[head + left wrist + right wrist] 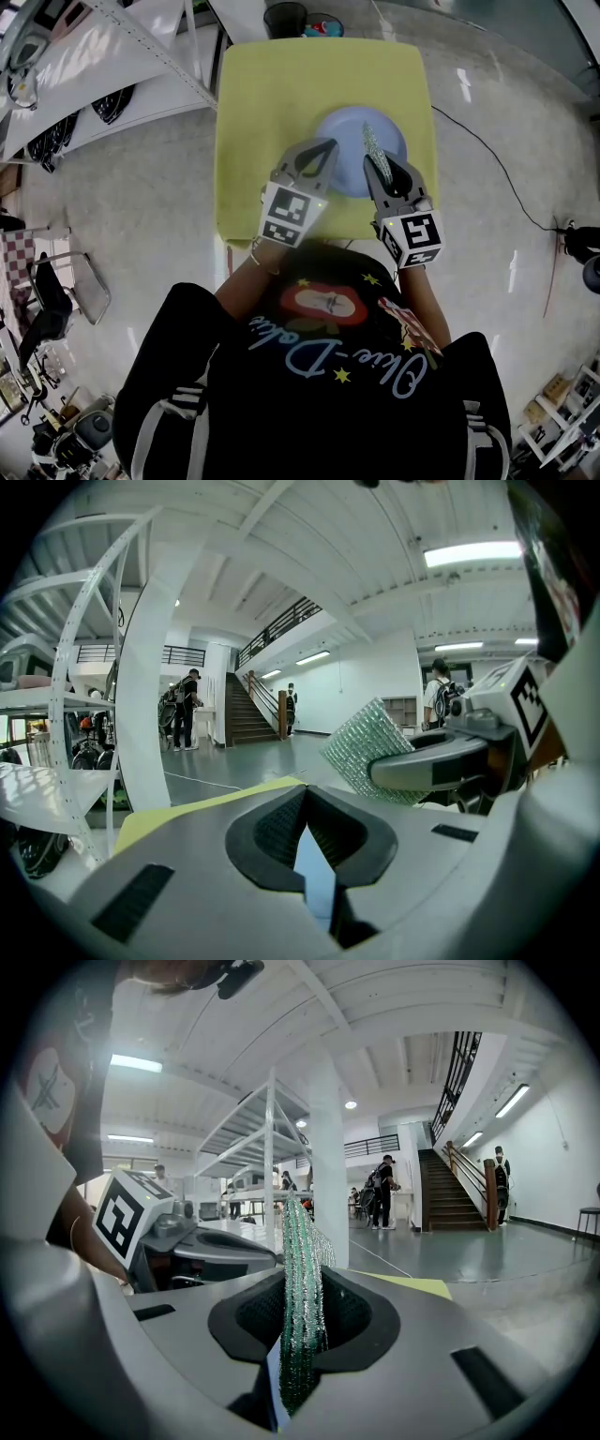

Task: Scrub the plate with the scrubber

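The left gripper (322, 148) was clamped on the near-left rim of the blue plate (349, 127) on the yellow table (272, 94). The right gripper (380, 167) pinched the green scrubber (371, 142) on edge over the plate's right side.

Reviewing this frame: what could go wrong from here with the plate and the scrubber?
1. The left tongs seem to pinch only the thin rim of the plate. Scrubbing pressure might twist it loose or slide it across the yellow table.
2. The right tongs hold the scrubber edge-on by one end, so it may fold over, or only its narrow edge may meet the plate and clean little.
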